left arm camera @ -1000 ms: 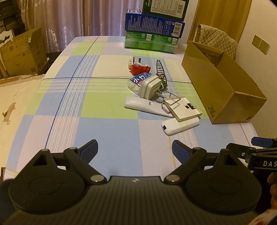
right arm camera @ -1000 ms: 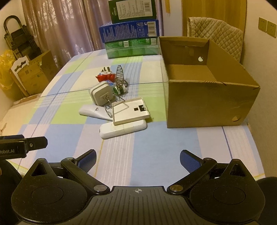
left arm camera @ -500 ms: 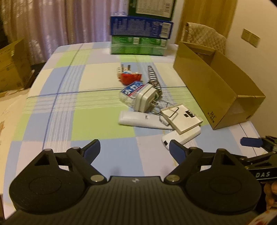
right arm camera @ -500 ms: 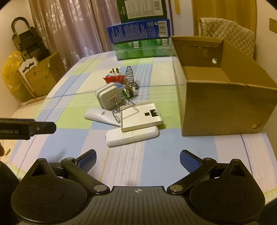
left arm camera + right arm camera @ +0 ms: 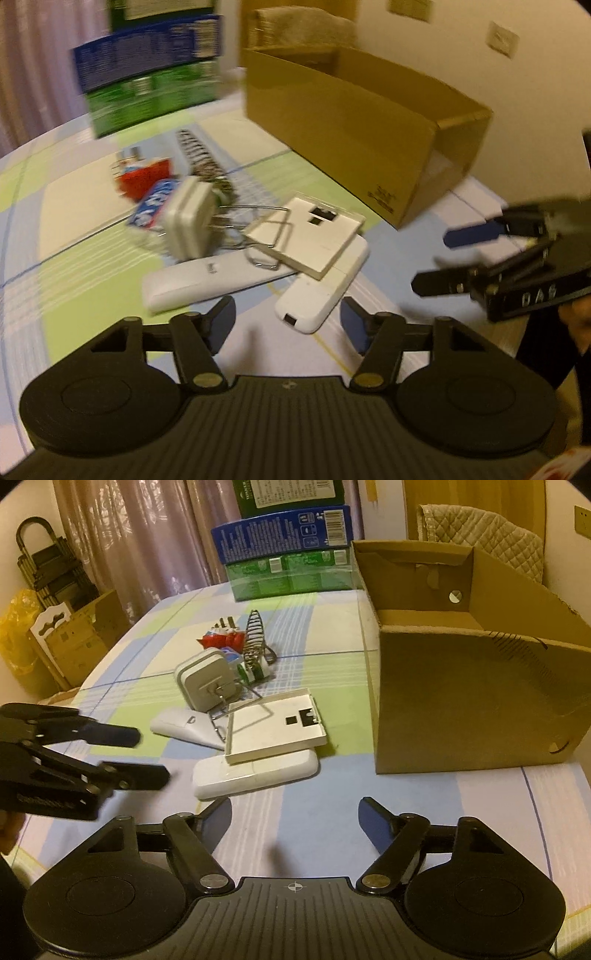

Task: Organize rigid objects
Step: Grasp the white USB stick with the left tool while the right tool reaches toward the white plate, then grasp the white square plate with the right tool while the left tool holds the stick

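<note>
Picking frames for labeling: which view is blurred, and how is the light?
Left wrist view: motion-smeared, worst on the stacked boxes; the near white remote is readable. Right wrist view: sharp, the cardboard box crisp. Both: dim yellowish light, fisheye bending.

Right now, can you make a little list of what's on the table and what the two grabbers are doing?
table: checked cloth
box: open cardboard box, nothing visible inside
pile: two white remotes, flat white plate, white plug, wire spring, red item
left gripper: jaws closing, holding nothing
right gripper: jaws closing, holding nothing
</note>
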`<state>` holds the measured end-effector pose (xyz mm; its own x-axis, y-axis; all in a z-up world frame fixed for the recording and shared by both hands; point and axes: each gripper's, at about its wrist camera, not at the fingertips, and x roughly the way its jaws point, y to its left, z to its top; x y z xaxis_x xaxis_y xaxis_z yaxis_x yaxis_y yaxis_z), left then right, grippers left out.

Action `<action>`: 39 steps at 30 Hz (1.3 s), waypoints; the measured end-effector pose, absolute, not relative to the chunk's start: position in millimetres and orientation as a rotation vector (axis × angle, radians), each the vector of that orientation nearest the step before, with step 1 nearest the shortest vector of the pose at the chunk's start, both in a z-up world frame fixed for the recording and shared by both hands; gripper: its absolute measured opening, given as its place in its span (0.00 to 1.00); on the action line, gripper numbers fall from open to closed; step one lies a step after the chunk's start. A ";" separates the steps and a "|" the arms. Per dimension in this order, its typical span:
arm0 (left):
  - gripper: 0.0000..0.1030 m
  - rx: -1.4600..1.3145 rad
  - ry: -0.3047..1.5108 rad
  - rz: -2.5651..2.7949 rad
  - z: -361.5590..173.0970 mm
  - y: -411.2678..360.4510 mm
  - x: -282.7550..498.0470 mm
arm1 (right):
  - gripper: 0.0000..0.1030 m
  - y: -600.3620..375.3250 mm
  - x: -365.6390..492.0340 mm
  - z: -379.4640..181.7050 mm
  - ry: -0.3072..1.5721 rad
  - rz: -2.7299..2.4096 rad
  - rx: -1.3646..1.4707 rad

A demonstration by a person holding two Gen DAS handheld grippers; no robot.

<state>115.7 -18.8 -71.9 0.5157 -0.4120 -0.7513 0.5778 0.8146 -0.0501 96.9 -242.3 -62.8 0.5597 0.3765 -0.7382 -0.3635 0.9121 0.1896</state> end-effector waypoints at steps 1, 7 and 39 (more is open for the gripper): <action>0.51 0.241 0.836 -0.620 -77.1 -23.2 119.3 | 0.68 -243.4 98.5 -64.2 0.874 0.434 0.017; 0.47 0.351 0.845 -0.723 -100.2 -47.7 134.0 | 0.68 -248.5 104.5 -67.6 0.869 0.433 0.022; 0.49 -0.028 0.941 -0.105 -104.8 14.3 91.2 | 0.89 -176.1 160.8 -90.7 0.812 0.463 -0.174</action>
<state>91.2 14.3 -104.8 0.5839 -0.1025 -0.8053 0.0782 0.9945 -0.0698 160.8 -176.1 -90.7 0.5954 0.3305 -0.7323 -0.4615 0.8868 0.0250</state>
